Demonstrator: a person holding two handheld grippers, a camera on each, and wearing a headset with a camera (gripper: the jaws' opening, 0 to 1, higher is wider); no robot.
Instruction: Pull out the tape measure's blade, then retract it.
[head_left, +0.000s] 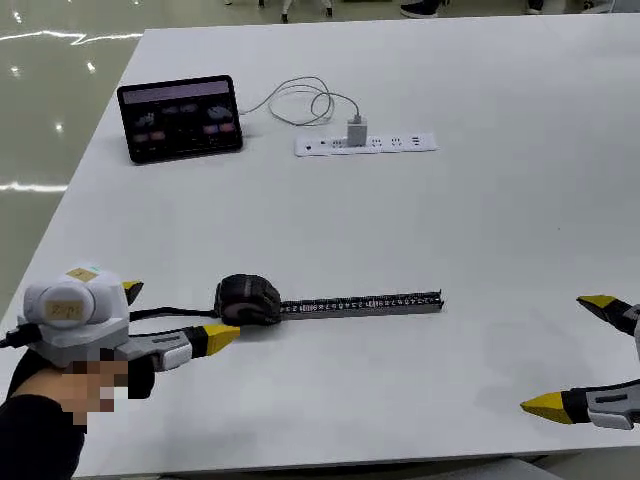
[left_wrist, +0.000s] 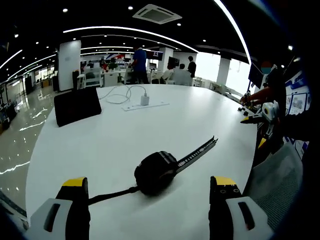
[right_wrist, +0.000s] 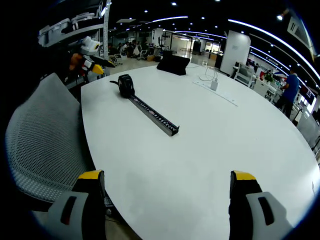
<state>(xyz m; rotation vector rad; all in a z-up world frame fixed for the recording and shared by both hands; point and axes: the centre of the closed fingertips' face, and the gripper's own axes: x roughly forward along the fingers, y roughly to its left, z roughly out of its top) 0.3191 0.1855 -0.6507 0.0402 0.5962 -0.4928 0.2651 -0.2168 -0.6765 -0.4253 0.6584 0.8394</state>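
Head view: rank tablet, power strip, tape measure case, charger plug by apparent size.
1. tablet, clearly largest
2. power strip and tape measure case: unsure. The strip is longer, the case is bulkier and nearer the camera
3. charger plug, smallest

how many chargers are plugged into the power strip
1: a white charger plugged near the middle of the power strip, its cable looping toward the tablet. The other sockets look empty.

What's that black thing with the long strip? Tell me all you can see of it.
A tape measure: round black case, seemingly plastic, lying on the white table. Its dark, marked blade is pulled out straight and flat. A thin black strap trails from the case toward the open left claw. Nothing grips it.
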